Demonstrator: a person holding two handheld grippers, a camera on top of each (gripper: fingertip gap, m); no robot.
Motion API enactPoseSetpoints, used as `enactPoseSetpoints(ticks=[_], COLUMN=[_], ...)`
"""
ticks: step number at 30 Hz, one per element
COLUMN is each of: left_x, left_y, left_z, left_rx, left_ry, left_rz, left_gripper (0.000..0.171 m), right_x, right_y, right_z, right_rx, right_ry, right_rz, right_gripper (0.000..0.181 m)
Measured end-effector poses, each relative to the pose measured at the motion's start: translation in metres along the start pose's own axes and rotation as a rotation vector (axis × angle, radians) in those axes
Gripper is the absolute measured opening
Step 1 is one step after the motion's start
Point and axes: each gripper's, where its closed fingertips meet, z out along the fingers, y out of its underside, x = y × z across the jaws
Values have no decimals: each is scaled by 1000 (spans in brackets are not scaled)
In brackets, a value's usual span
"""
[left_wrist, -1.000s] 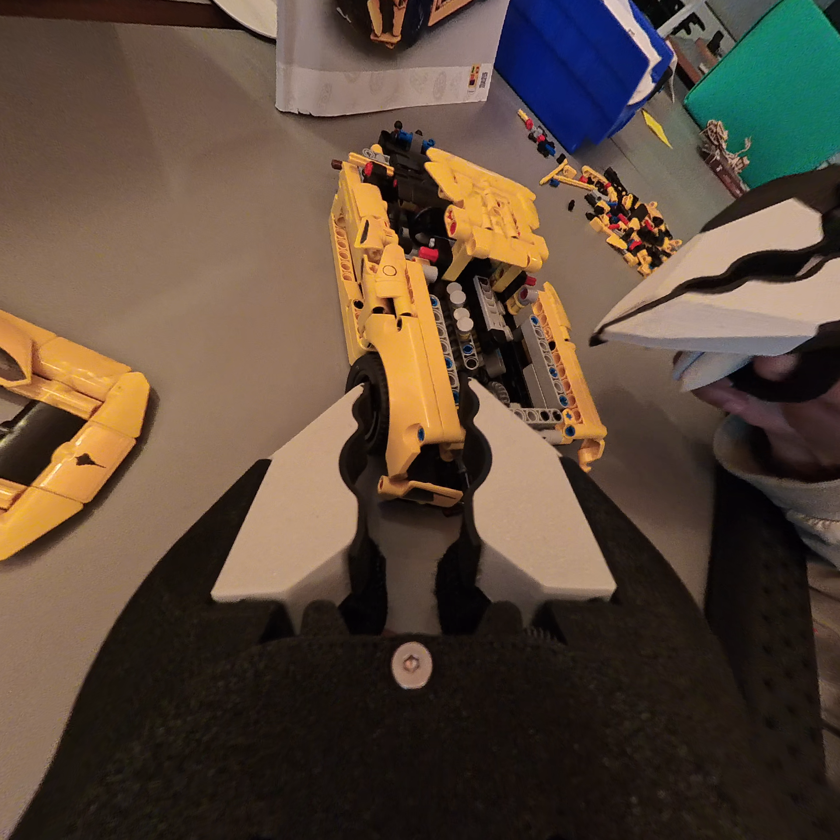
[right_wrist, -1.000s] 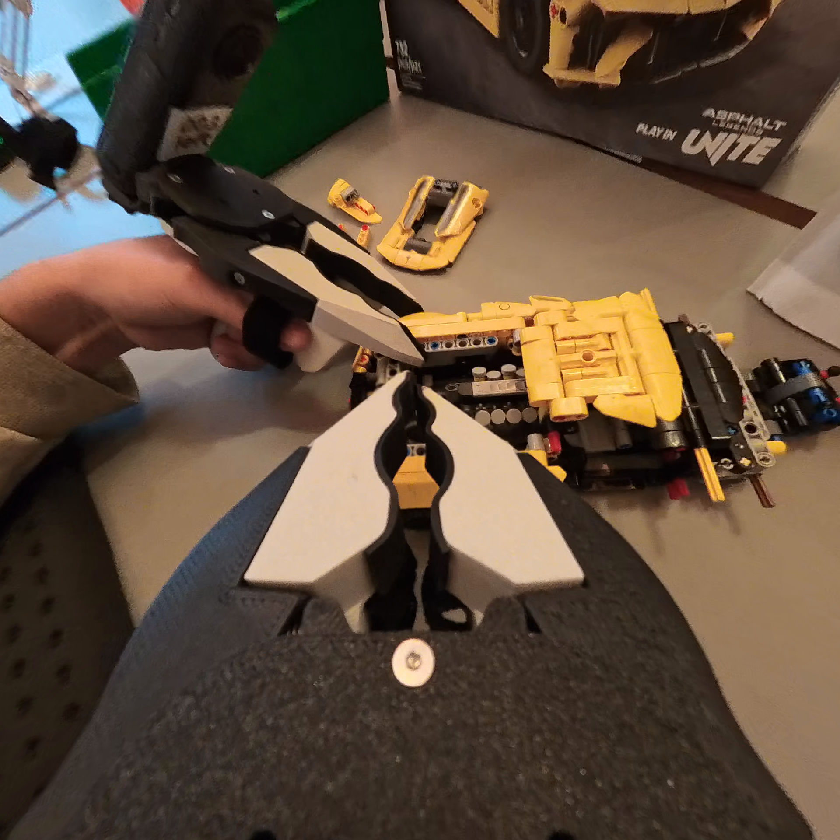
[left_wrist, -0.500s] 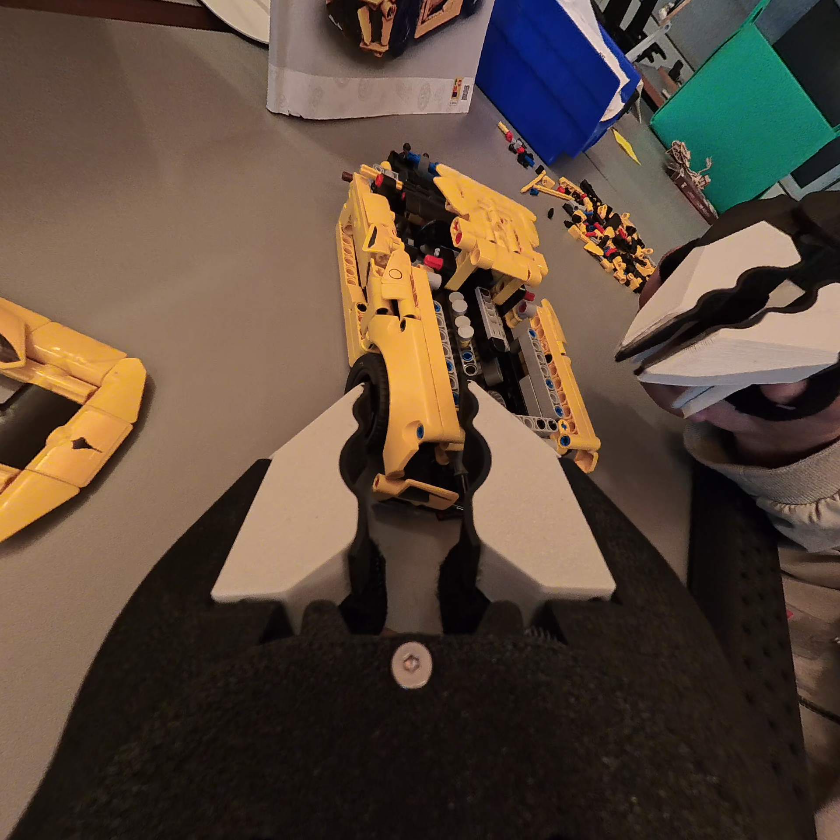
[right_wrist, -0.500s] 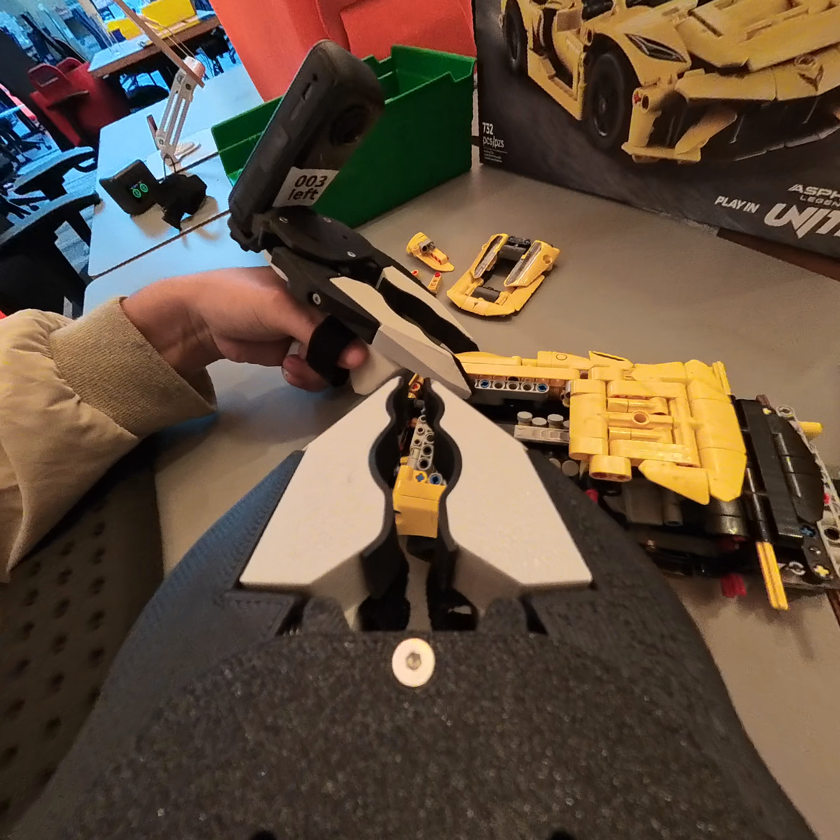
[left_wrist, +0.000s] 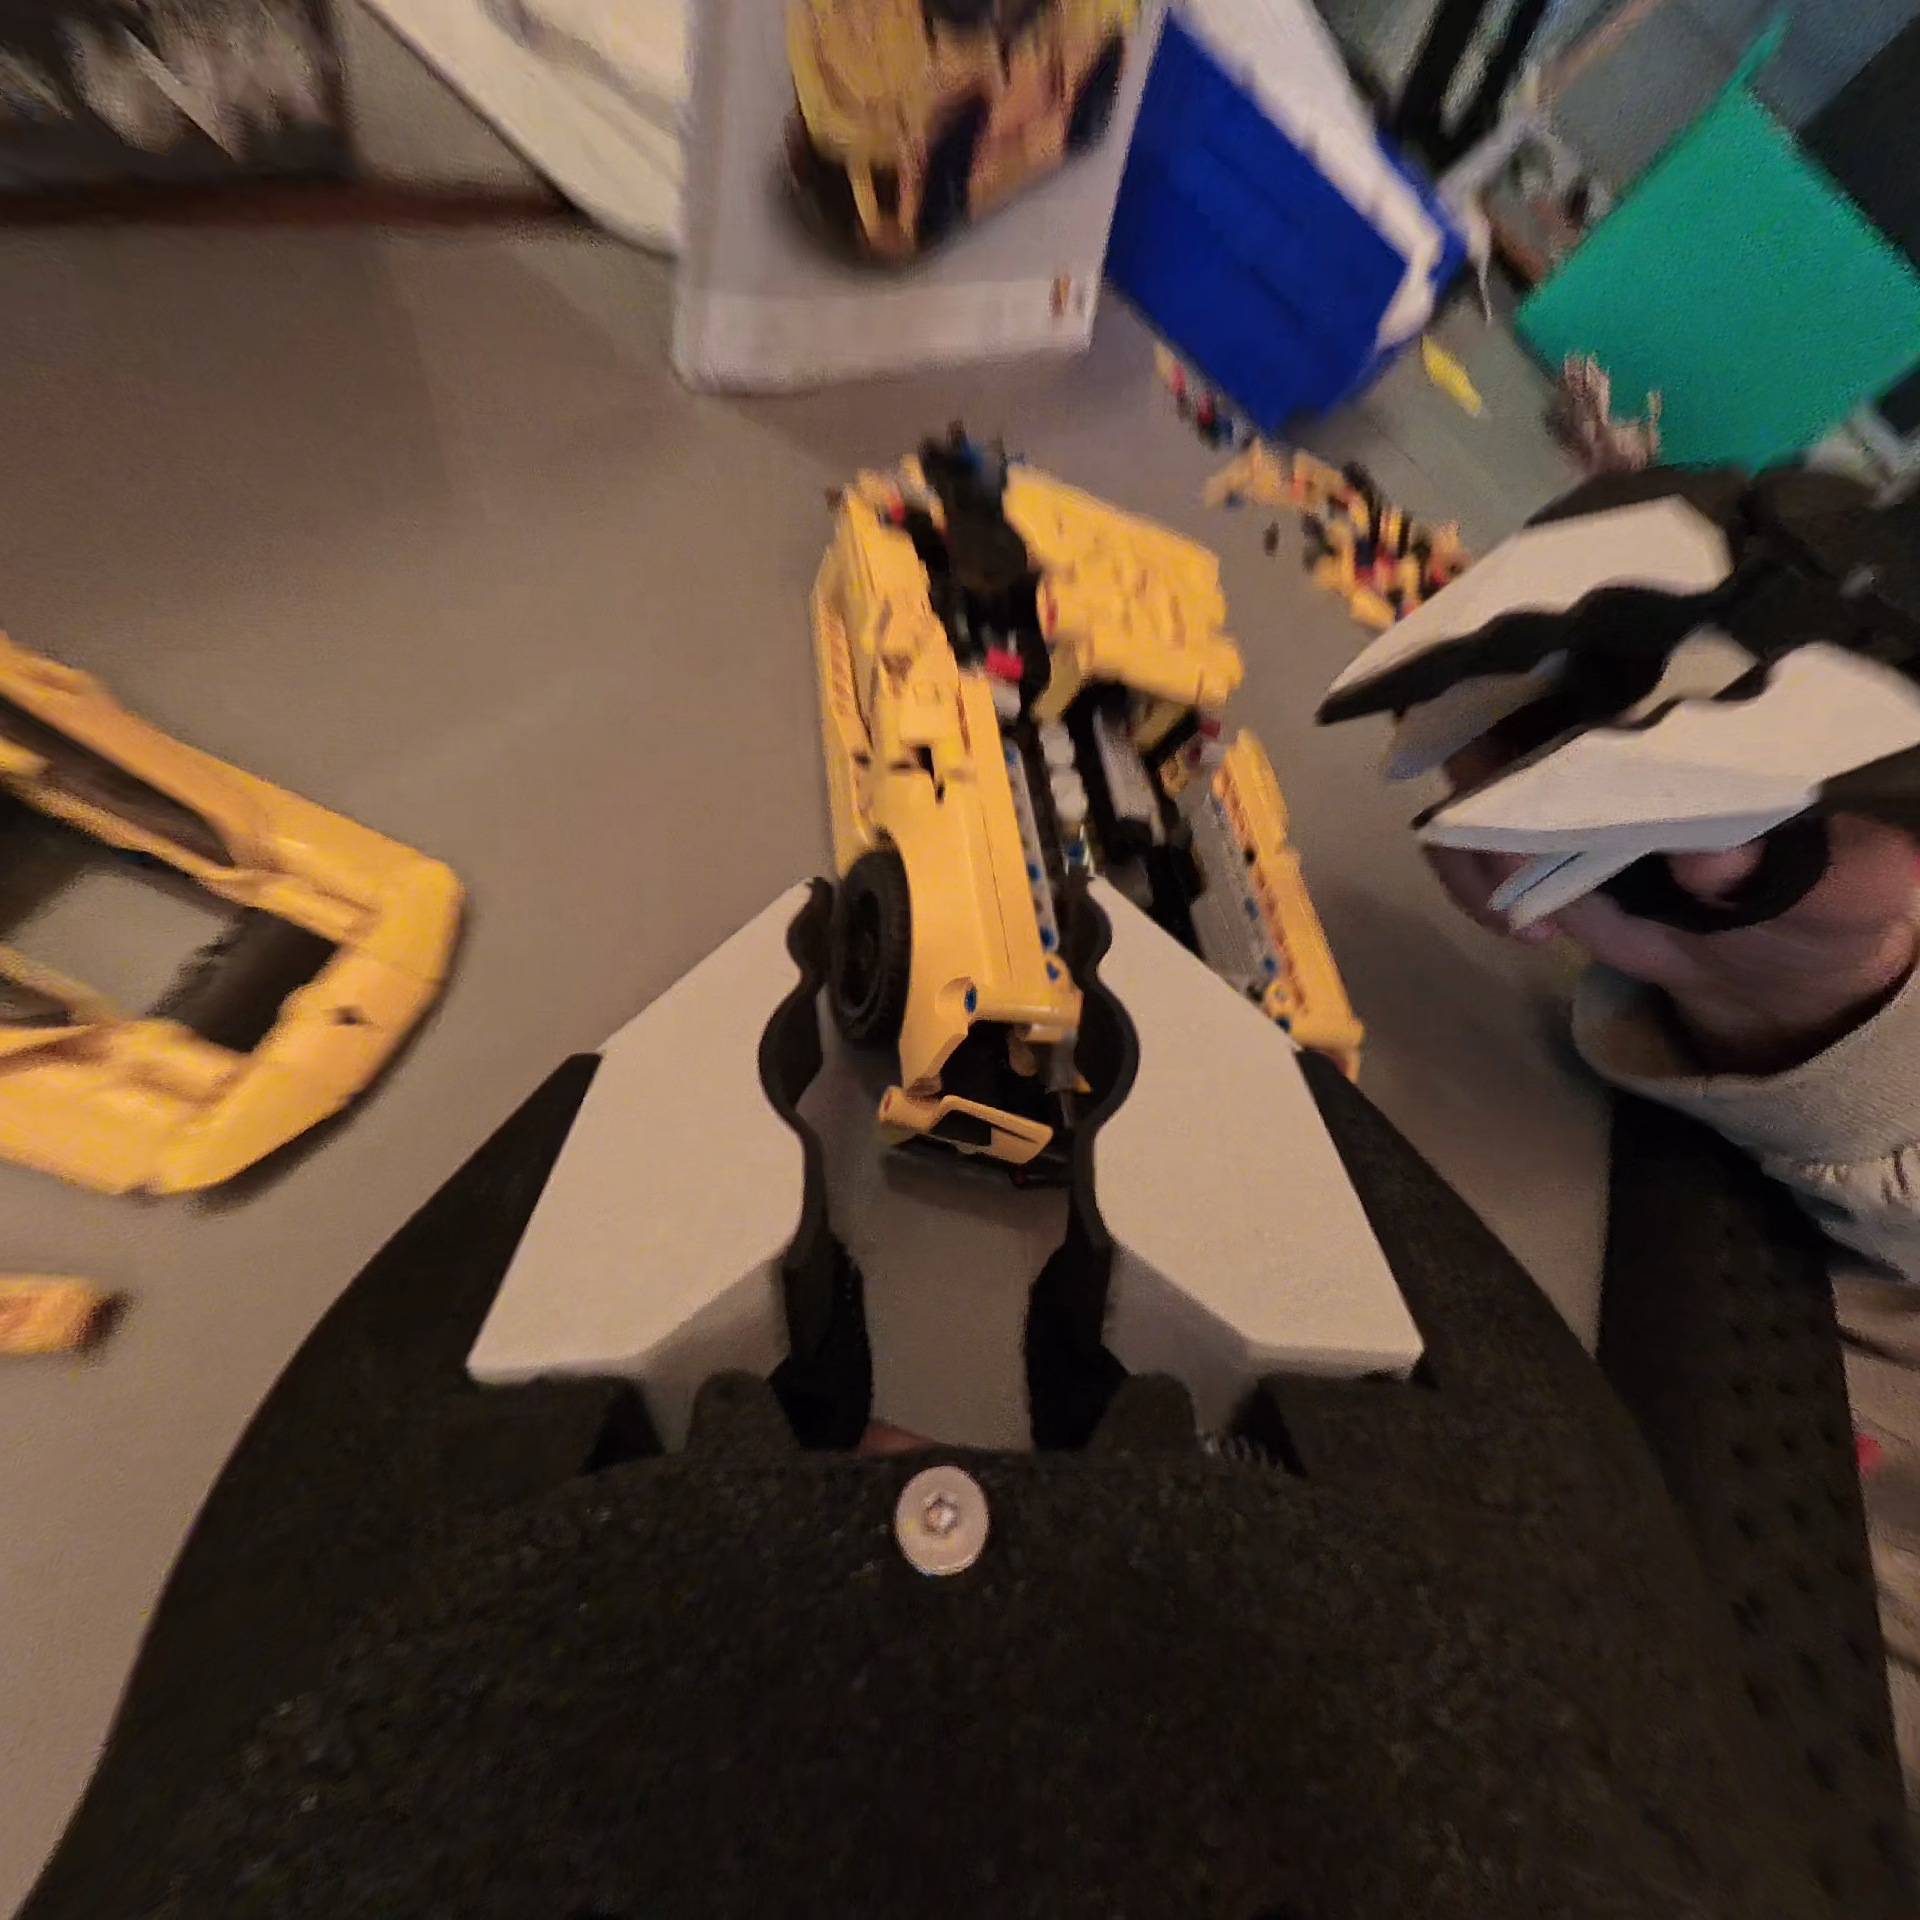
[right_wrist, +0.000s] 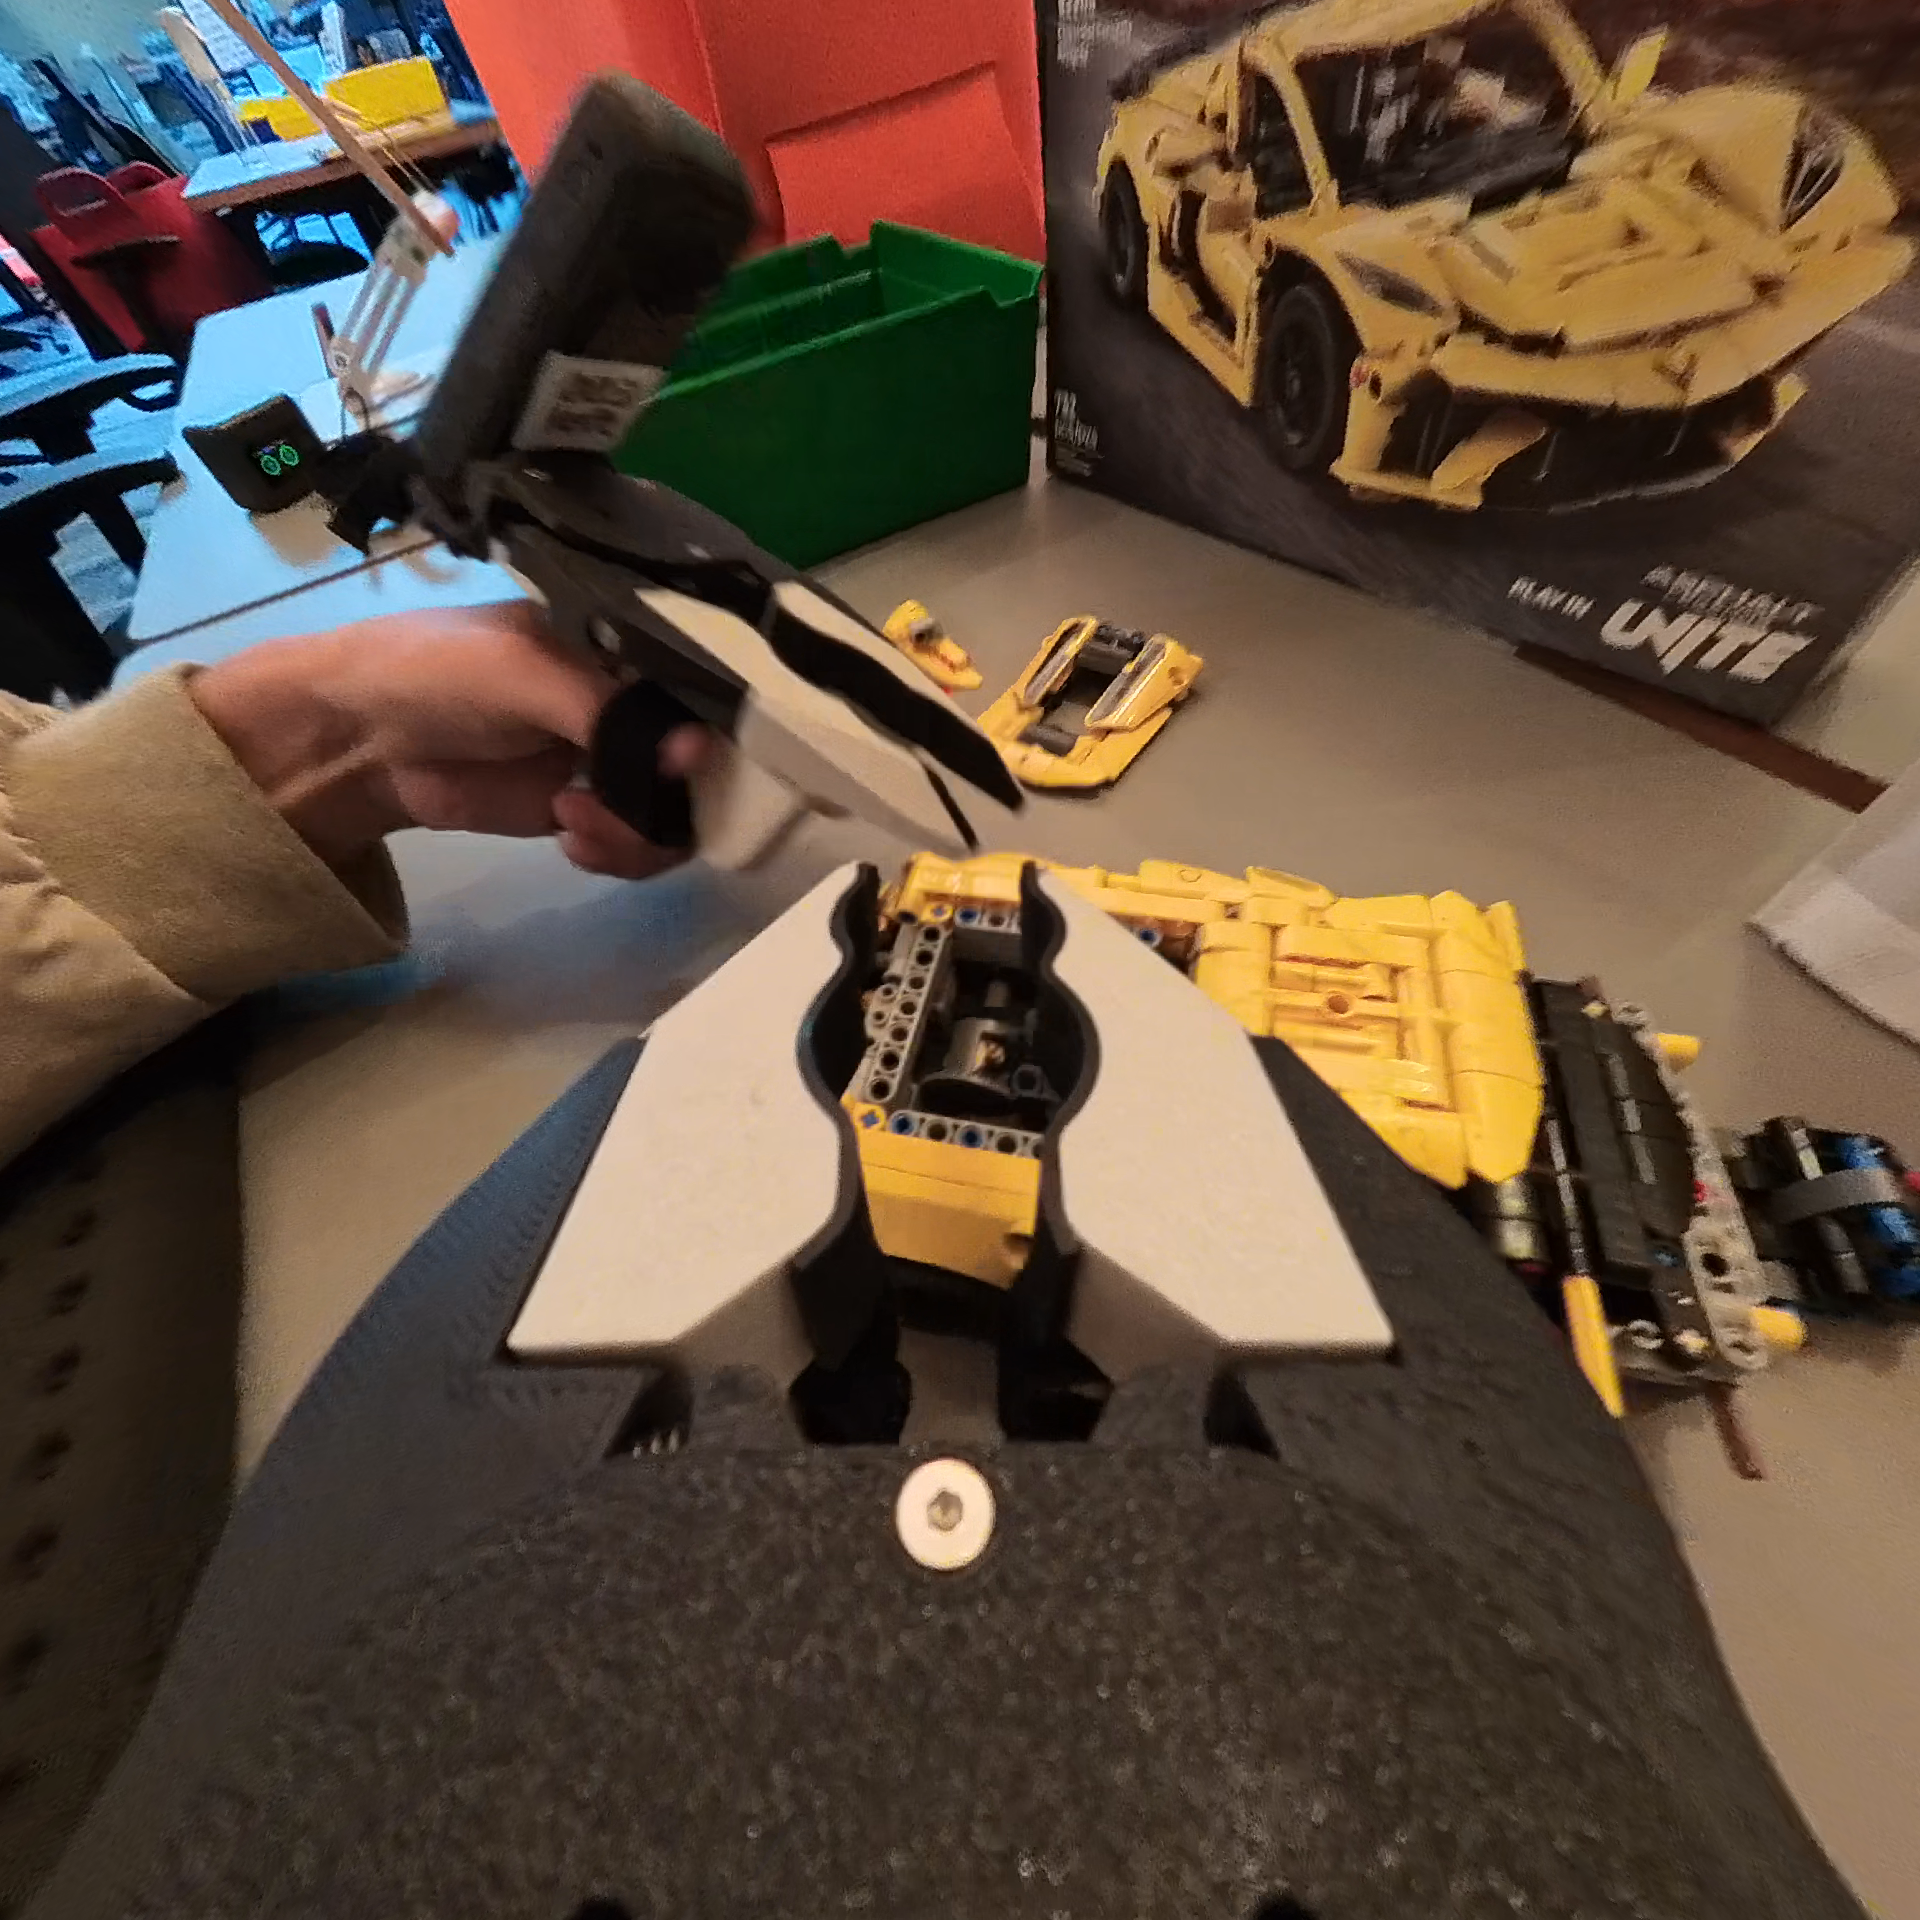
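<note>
While two claws hover, one car (left_wrist: 997, 831) lies.

1. Right gripper (right_wrist: 948, 904): fingers spread, straddling the near end of the yellow brick car (right_wrist: 1340, 997); no clear clamp on it.
2. Between the fingers: grey beam frame, black parts, yellow block near the finger roots.
3. Left gripper (right_wrist: 987, 816): just beyond the left fingertip, above the car, tips close together.
4. Yellow body panel (right_wrist: 1091, 701): beyond the fingertips, on the grey table (right_wrist: 1455, 790).
</note>
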Motion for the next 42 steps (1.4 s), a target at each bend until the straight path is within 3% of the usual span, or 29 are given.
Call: enactPoseSetpoints(ticks=[2,4,7,9,12,15,17,19,22,26,28,29,31,33,35,37,39,42], left_x=[9,32,73,95,113,103,79,41,-17,-67,-91,-106,-142,-176,-206,-227,-240,-247], left_y=[-27,-36,-19,15,104,215,295,383,540,756,836,863,896,920,947,976,990,1006], left_z=[-47,-113,-225,-295,-371,-422,-440,-470,-515,-544,-553,-549,-537,-521,-511,-509,-501,-498], left_rx=[154,260,374,433,420,403,384,336,333,386,380,355,248,43,-98,-100,37,95], left_ry=[-38,-86,-251,-372,-490,-634,-718,-910,-1174,-1374,-1466,-1451,-1419,-1371,-1335,-1355,-1357,-1452], left_rz=[23,94,219,225,137,34,-43,-138,-428,-919,-1004,-1022,-959,-855,-854,-1021,-1194,-1260], left_gripper=[47,47,47,47,47,47,47,47,45,45,45,44,44,44,44,48,62,68], right_x=[4,-3,-23,-39,-77,-131,-161,-184,-205,-226,-230,-230,-232,-236,-238,-234,-235,-232], right_y=[-10,-20,-29,-25,-15,-23,-27,-29,-26,-23,-21,-20,-17,-19,-20,-16,-11,-5], right_z=[-7,-12,-16,-12,-3,9,26,54,99,145,158,162,167,166,165,168,173,180], right_rx=[71,118,180,162,85,93,79,57,7,52,82,93,126,150,183,162,141,108], right_ry=[19,-17,-59,-70,-114,-191,-216,-218,-180,-160,-153,-143,-141,-151,-152,-139,-157,-155], right_rz=[-29,-52,-146,-178,-198,-159,-148,-151,-178,-194,-194,-197,-210,-246,-251,-256,-245,-254], right_gripper=[35,46,60,67,66,53,35,29,6,0,0,0,0,0,0,0,0,0])
